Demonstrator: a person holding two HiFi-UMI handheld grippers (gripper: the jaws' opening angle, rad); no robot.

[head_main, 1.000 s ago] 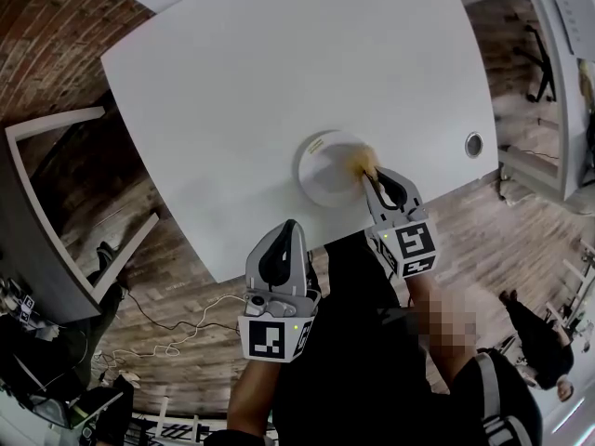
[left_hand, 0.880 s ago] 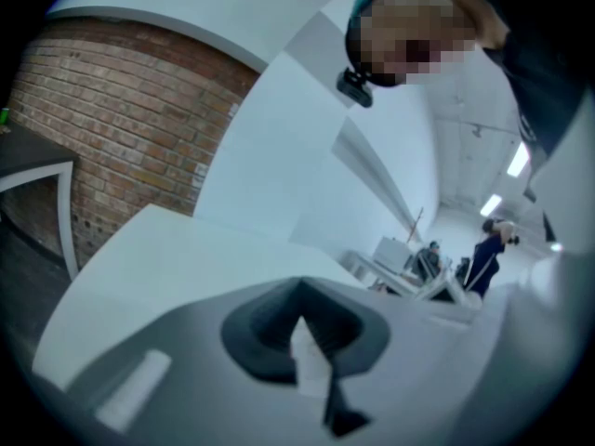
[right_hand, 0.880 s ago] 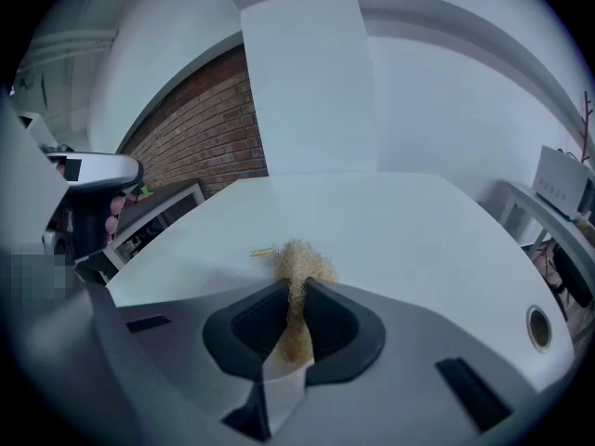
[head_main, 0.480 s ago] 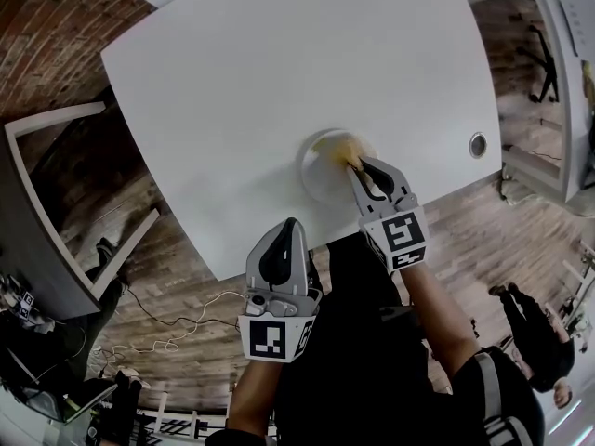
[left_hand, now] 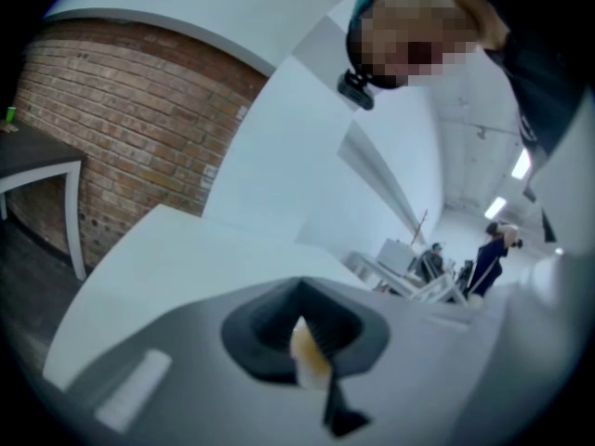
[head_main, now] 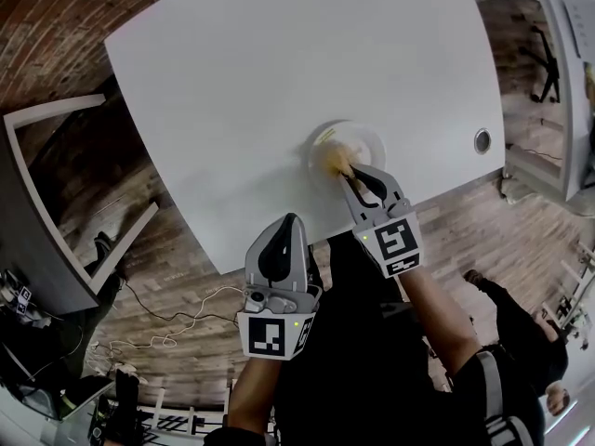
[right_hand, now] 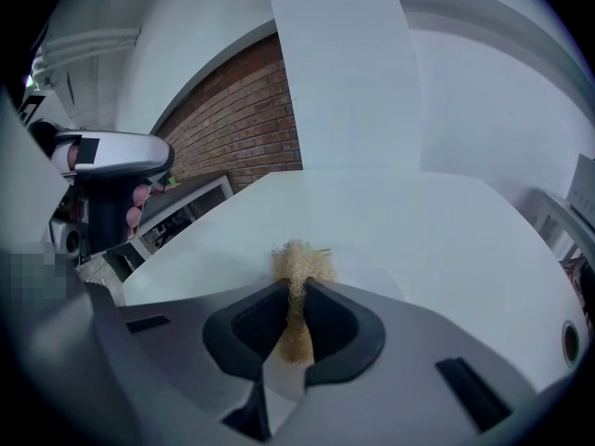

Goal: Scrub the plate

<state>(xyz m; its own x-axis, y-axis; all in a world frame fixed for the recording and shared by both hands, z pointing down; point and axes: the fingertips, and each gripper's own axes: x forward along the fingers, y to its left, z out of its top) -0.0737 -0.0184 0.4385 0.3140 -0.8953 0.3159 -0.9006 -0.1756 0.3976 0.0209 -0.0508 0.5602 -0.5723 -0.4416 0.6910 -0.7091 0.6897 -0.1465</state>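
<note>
Right gripper: both jaws closed firmly on a scrubber, a tan pad of coarse fibres. The pad is clamped on edge between the dark jaw pads, and a frayed tuft projects beyond the tips.

The tuft bears down on a white plate, whose rim is only faintly distinguishable from the surface beneath.

The plate sits on a white table. A round grommet hole is set in the tabletop at far right, well apart from the plate.

A brick wall stands beyond the table's far left edge.
</note>
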